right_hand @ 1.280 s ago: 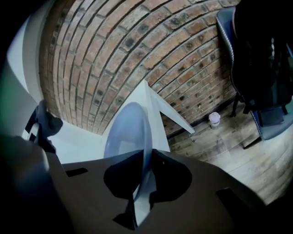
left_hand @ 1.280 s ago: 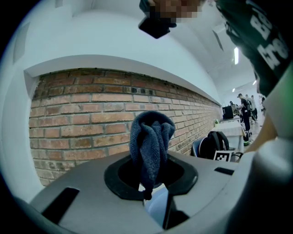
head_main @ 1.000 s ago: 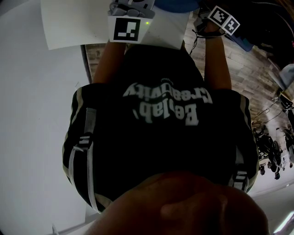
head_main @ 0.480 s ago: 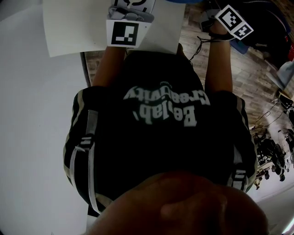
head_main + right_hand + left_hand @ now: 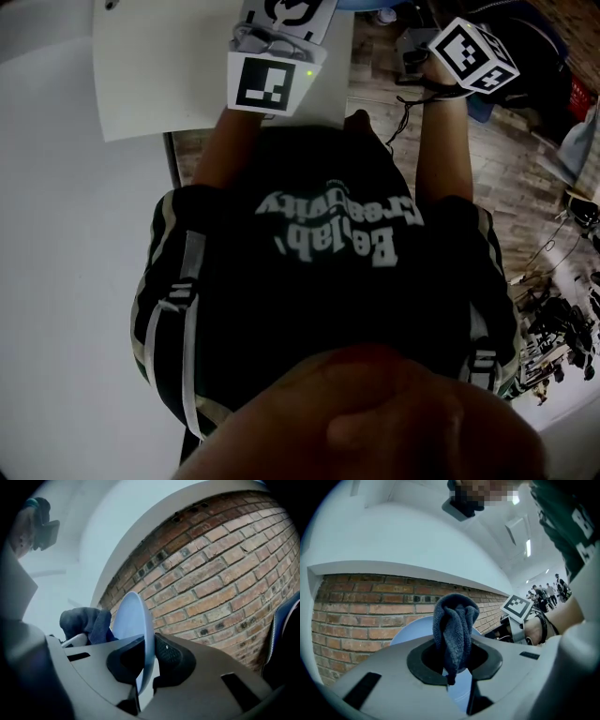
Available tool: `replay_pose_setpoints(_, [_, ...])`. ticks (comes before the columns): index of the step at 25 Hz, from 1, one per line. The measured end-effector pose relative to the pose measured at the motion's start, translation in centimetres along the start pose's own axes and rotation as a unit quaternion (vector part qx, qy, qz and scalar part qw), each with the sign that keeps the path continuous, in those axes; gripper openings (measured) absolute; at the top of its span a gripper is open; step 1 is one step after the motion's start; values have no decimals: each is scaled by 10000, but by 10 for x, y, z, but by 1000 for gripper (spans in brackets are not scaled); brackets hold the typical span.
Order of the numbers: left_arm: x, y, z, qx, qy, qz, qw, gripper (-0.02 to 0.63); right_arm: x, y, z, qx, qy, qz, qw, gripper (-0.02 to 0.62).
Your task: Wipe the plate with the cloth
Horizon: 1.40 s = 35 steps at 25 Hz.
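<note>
A dark blue cloth [image 5: 454, 627] hangs bunched between the jaws of my left gripper [image 5: 452, 663], which is shut on it. Just behind the cloth stands a pale blue plate [image 5: 410, 632]. In the right gripper view the plate [image 5: 133, 620] is held on edge, and my right gripper [image 5: 146, 660] is shut on its rim. The cloth [image 5: 84, 623] sits against the plate's left face. The head view shows only the left marker cube [image 5: 270, 82] and the right marker cube [image 5: 473, 54]; both sets of jaws are hidden there.
A brick wall [image 5: 225, 583] stands close behind the plate. The person's dark shirt [image 5: 328, 272] fills the head view. A white table top [image 5: 159, 66] lies at its upper left, wooden floor [image 5: 516, 159] at its right. Several people [image 5: 548, 592] stand far off.
Both marker cubes have come up toward the head camera and look larger. The right cube has risen more and rolled, showing another face.
</note>
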<state>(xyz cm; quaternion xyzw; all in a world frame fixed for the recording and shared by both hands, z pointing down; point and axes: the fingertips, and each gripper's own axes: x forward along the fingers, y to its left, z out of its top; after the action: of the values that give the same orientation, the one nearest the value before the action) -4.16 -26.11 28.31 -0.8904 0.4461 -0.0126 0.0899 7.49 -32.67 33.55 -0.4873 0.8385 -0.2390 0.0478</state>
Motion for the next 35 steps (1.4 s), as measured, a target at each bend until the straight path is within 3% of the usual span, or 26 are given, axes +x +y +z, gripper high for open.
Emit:
replay_pose_setpoints(7, [19,-45,21,135,54,-187,9997,67,-27,3,4,-248,25,147,9996,14])
replay_pose_setpoints(17, [44,-100,18,348,417,-292,9981,66,-70,2,-1,-291,49,399,9988,14])
replay_pose_setpoints(24, [58,-105,34,589,517,-220,9967,66,-94,-1,9,-220,-160,409,9988,14])
replay_pose_setpoints(35, [63,-79,73,866,296,129,9957,66,-113,-2,19,-242,-346,367,9984,14])
